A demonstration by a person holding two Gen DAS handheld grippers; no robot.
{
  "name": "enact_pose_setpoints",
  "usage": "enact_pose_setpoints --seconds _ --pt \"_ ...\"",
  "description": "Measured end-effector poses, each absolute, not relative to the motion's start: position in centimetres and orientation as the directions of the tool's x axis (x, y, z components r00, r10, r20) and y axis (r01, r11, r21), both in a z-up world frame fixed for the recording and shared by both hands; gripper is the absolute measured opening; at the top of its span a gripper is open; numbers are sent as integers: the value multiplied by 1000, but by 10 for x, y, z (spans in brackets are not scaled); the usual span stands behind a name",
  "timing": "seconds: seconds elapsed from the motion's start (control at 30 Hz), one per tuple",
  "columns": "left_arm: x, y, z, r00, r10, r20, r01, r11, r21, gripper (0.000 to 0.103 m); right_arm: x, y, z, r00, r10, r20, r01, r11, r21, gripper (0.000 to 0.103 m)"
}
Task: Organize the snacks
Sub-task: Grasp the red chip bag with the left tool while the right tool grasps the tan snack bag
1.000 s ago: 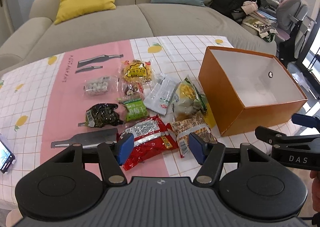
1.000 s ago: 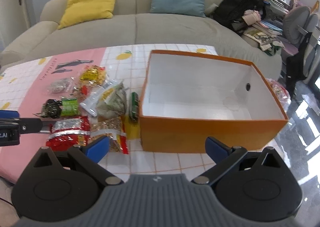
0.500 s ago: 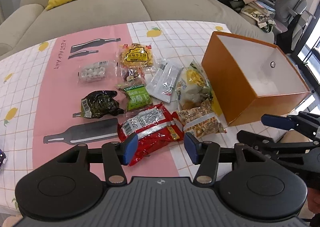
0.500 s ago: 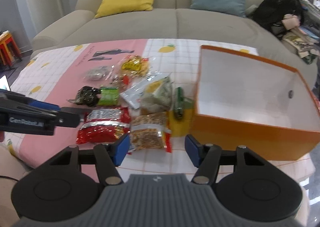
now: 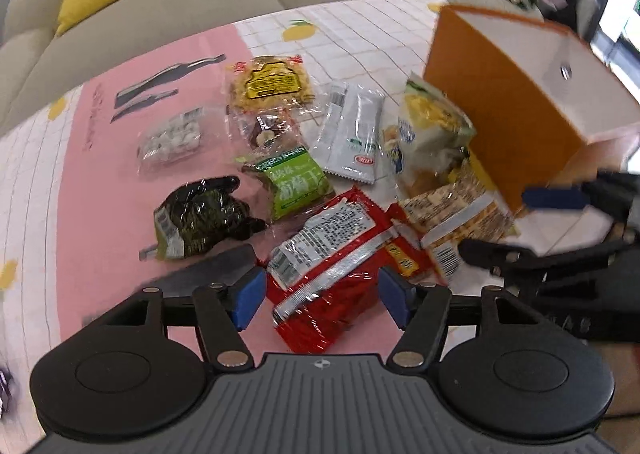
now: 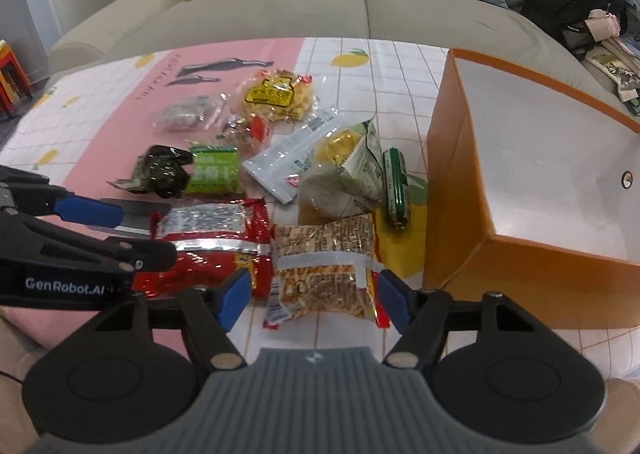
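Several snack packets lie on the pink-and-white tablecloth (image 5: 100, 181) beside an open orange box (image 5: 500, 125) (image 6: 452, 173) with a white inside. My left gripper (image 5: 321, 296) hangs low over a red packet (image 5: 328, 254). Its jaws are opening and stand either side of the packet's near end, pads apart from it. My right gripper (image 6: 313, 296) is opening astride a tan packet (image 6: 324, 258) without pressing it. Each gripper shows in the other's view: the right gripper (image 5: 520, 225) and the left gripper (image 6: 120, 232).
Further back lie a yellow packet (image 6: 276, 95), a green packet (image 6: 214, 169), a dark packet (image 6: 160, 169), a white sachet (image 6: 288, 157), a pale bag (image 6: 344, 173) and a green tube (image 6: 394, 181). A sofa (image 6: 360, 13) stands behind the table.
Both grippers have sunk toward the table. The right one swung left from the box to the tan packet. Both pairs of jaws narrowed, then widened again.
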State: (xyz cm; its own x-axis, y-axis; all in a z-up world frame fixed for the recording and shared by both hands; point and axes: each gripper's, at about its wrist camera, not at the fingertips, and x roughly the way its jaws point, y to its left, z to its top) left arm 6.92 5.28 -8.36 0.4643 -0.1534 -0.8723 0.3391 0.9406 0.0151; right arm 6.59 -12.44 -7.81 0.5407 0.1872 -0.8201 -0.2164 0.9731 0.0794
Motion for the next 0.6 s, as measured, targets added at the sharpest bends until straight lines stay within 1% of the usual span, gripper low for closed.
enact_pose_setpoints --seconds 0.03,0.13,0.23,0.3,0.43,0.6 --pt "71 52 -87 462 -152 -874 361 932 28 79 68 -123 -81 543 178 -821 -213 975 71 73" --pt "78 52 -99 438 -158 -885 422 905 48 79 75 -122 -89 537 163 -828 -206 977 58 73" --pt "83 51 -107 416 -179 -892 497 866 58 80 83 -124 -96 518 168 -839 -193 978 77 75" --pt "84 47 -111 394 -188 -900 553 831 68 83 88 -125 -102 502 174 -847 -184 979 91 77" --pt "87 37 -119 374 -171 -911 648 751 126 87 96 -125 -113 481 180 -858 -171 979 110 77" --pt "93 27 -128 369 -152 -917 712 681 174 92 103 -124 -118 471 181 -864 -165 979 116 78"
